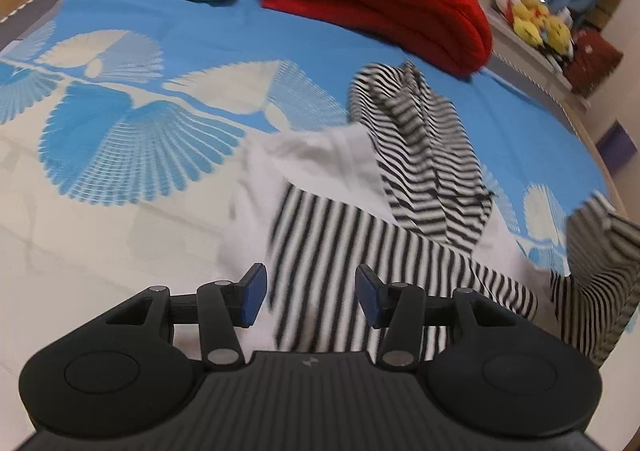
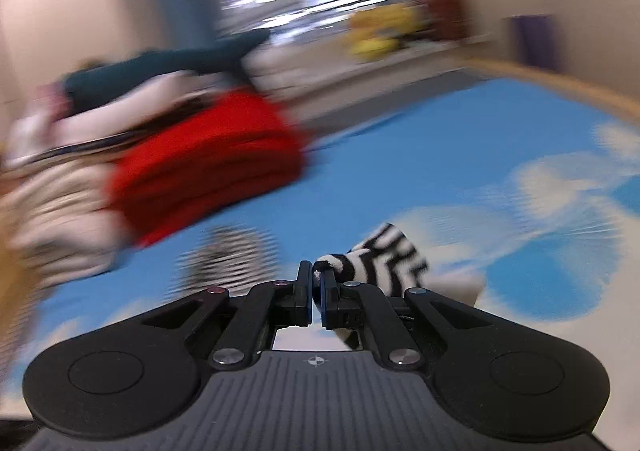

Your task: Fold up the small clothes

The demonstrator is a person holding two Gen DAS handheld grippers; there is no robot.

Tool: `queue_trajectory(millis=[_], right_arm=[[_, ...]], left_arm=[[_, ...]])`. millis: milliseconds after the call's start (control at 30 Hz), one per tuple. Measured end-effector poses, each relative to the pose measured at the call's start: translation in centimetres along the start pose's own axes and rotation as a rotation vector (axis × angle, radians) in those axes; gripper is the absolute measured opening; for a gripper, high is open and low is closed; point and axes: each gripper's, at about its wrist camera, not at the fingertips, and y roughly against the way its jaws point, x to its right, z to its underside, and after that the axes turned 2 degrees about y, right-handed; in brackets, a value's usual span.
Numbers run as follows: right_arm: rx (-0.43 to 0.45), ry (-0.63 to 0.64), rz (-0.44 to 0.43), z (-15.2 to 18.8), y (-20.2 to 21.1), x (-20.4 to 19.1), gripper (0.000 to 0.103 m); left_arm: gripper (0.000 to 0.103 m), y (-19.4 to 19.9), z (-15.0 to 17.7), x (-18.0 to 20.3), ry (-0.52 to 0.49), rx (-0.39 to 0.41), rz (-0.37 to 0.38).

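Garment, striped black and white, is spread unfolded and rumpled on the blue patterned bed; no fold is finished, so nearly all folding is judged left. Left claw is held half open and empty above it. Right claw is pinched tight on one striped edge, lifted off the bed.

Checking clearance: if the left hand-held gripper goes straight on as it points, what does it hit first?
Most likely the striped garment lying on the bed: it fills the gap ahead of the open left hand-held gripper. Depth is unclear.
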Motion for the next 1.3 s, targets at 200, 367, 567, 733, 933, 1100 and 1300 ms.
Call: queue_trajectory(millis=[200, 367, 567, 733, 933, 1100, 1300], right_arm=[[-0.386, 0.042, -0.363, 5.0, -2.9, -9.5, 0.007], [-0.5, -0.022, -0.165, 5.4, -2.7, -9.9, 0.007], [-0.367, -0.071, -0.066, 4.9, -1.2, -7.1, 0.013], [-0.432, -0.09, -0.035, 6.5, -2.7, -5.3, 0.016], [-0.414, -0.084, -0.031, 5.2, -3.3, -4.8, 0.016], [-0.406, -0.162, -0.027, 4.4, -3.4, -3.1, 0.016], [-0.399, -0.201, 0.064, 4.9, -3.4, -2.1, 0.016]], left_arm=[[0.054, 0.8, -1.5, -3.4, 0.104, 0.001, 0.003], [0.052, 0.7, -1.5, -4.0, 0.119, -0.009, 0.012], [0.051, -1.2, -0.1, -1.5, 0.091, -0.063, 0.069], [0.052, -4.2, 1.4, 0.0, 0.125, -0.166, 0.117], [0.051, -6.9, 2.9, 0.4, 0.216, -0.261, 0.138], [0.009, -4.0, 2.2, 3.3, 0.037, -0.082, 0.122], [0.009, 4.6, 0.4, 4.0, 0.011, 0.188, 0.252]])
